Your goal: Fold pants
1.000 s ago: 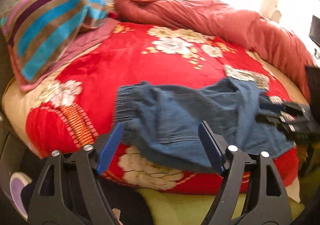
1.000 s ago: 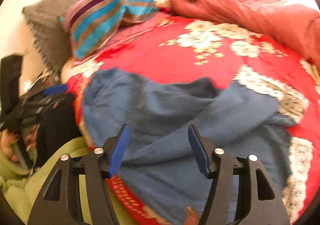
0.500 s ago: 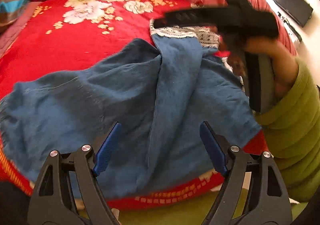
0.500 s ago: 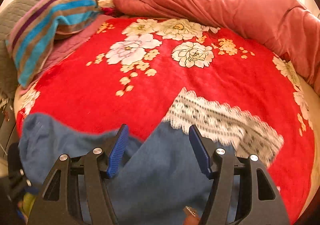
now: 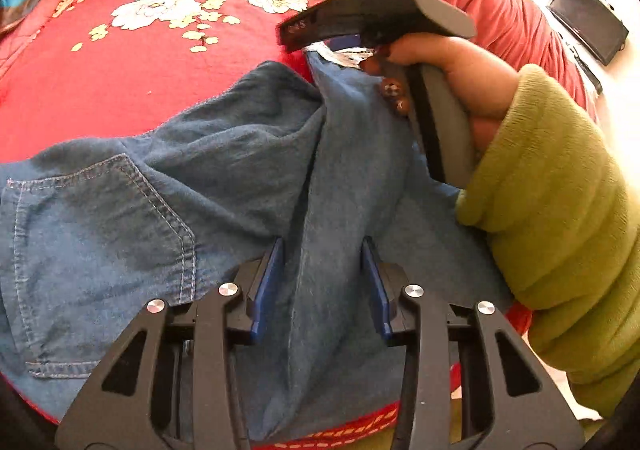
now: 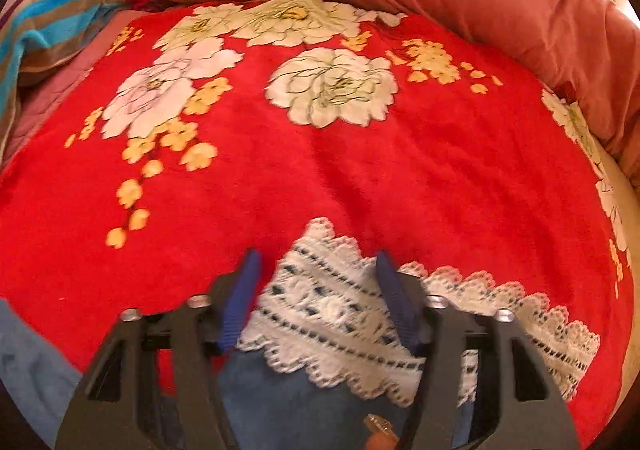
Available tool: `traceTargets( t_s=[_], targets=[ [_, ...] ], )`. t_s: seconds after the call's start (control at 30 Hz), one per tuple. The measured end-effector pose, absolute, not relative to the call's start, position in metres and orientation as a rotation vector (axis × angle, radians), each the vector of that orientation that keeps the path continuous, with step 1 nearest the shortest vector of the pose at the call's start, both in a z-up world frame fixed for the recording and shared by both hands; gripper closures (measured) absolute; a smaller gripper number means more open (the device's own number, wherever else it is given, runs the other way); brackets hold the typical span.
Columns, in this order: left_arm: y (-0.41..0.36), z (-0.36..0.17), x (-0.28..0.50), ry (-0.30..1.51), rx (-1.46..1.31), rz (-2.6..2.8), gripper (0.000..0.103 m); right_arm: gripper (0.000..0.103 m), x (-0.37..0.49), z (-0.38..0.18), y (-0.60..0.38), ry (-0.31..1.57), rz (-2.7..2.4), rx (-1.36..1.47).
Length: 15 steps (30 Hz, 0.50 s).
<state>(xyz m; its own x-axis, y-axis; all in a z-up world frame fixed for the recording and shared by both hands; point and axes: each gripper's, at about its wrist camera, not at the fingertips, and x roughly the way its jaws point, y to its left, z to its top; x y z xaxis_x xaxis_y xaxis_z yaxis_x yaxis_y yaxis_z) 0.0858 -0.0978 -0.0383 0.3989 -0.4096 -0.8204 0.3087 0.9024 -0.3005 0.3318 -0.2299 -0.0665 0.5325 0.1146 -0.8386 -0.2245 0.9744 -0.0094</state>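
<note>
- Blue denim pants (image 5: 168,209) with a white lace hem (image 6: 340,314): soft, limp, lying at the near edge of the red floral bedspread (image 6: 400,169).
- Left gripper (image 5: 324,282): jaws just narrowed astride a raised denim fold, contact unclear.
- Right gripper (image 6: 320,290): jaws just narrowed astride the hem, the likely hold.

left gripper (image 5: 323,282) angled down, jaws just narrowed, gap remains; right gripper (image 6: 318,292) likewise; right hand (image 5: 460,81) grips handle.

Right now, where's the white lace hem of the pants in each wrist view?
Left wrist: lace hem sits upper centre, a sliver showing under the black body of the right gripper.
Right wrist: lace hem fills lower centre, between the jaws and running off to the right.
Shared landmark: the red floral blanket.
</note>
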Motion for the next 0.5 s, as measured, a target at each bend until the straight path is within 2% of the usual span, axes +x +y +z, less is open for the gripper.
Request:
traceTargets(
  t_s=[0.03, 0.07, 0.23, 0.37, 0.5],
  targets=[
    [-0.098, -0.038, 0.084, 1.064, -0.106, -0.458, 0.072, 0.091, 0.331, -0.064, -0.234, 0.983, 0.209, -0.107],
    [-0.098, -0.037, 0.083, 1.061, -0.105, -0.458, 0.072, 0.093, 0.328, -0.059, -0.240, 0.969, 0.218, -0.079],
    [-0.099, -0.032, 0.079, 1.034, -0.071, -0.457, 0.071, 0.094, 0.303, -0.026, -0.278, 0.890, 0.253, 0.033],
    [-0.099, -0.028, 0.080, 1.008, -0.053, -0.452, 0.064, 0.094, 0.267, 0.005, -0.319, 0.827, 0.253, 0.092],
    [-0.097, -0.022, 0.082, 0.976, -0.044, -0.446, 0.065, 0.094, 0.225, 0.027, -0.357, 0.791, 0.239, 0.135]
  ],
)
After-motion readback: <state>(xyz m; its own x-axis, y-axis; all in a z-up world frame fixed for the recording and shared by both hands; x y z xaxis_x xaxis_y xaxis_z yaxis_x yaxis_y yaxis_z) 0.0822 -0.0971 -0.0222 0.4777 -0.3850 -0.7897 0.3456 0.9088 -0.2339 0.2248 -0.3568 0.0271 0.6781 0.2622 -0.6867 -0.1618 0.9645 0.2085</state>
